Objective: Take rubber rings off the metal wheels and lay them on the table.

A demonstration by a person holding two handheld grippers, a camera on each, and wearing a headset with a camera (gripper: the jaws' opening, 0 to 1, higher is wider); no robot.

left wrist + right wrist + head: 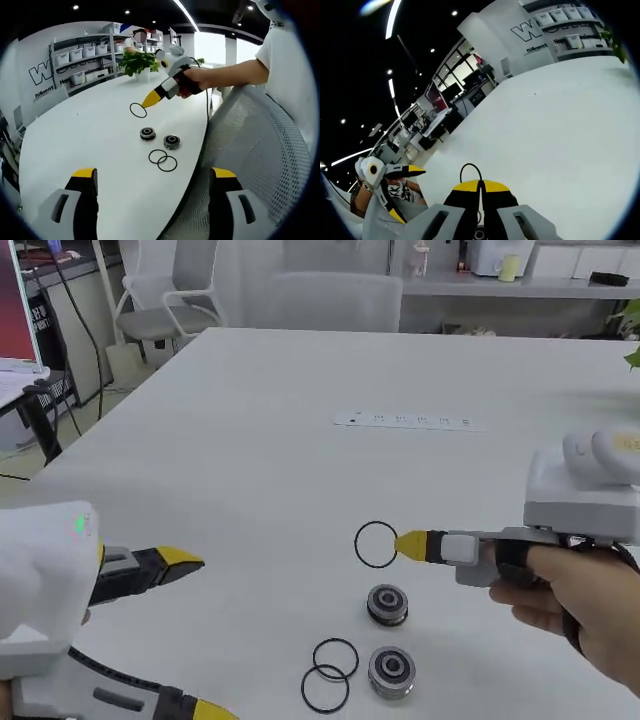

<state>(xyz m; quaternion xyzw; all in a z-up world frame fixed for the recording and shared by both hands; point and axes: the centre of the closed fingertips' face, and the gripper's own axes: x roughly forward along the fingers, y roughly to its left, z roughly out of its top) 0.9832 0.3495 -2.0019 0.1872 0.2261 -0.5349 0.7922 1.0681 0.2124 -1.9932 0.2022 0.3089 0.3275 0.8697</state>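
Note:
Two metal wheels point(387, 604) point(391, 672) stand side by side on the white table point(250, 440). Just left of them lie two black rubber rings point(335, 655) point(325, 687), overlapping. My right gripper point(410, 545) is shut on a third black ring point(376, 544), which it holds out low over the table beyond the wheels. The ring point(471, 172) loops up from its closed yellow tips point(481, 186). My left gripper point(200, 635) is open at the near left with nothing between its fingers. From its view point(153, 175) the wheels point(147, 133) point(171, 142) and the loose rings point(162, 160) lie ahead.
A white power strip point(410, 421) lies flat at mid-table. Office chairs point(335, 300) stand at the far edge. A mesh chair point(250, 130) is close to the near edge, and a potted plant point(137, 62) sits at the table's far end.

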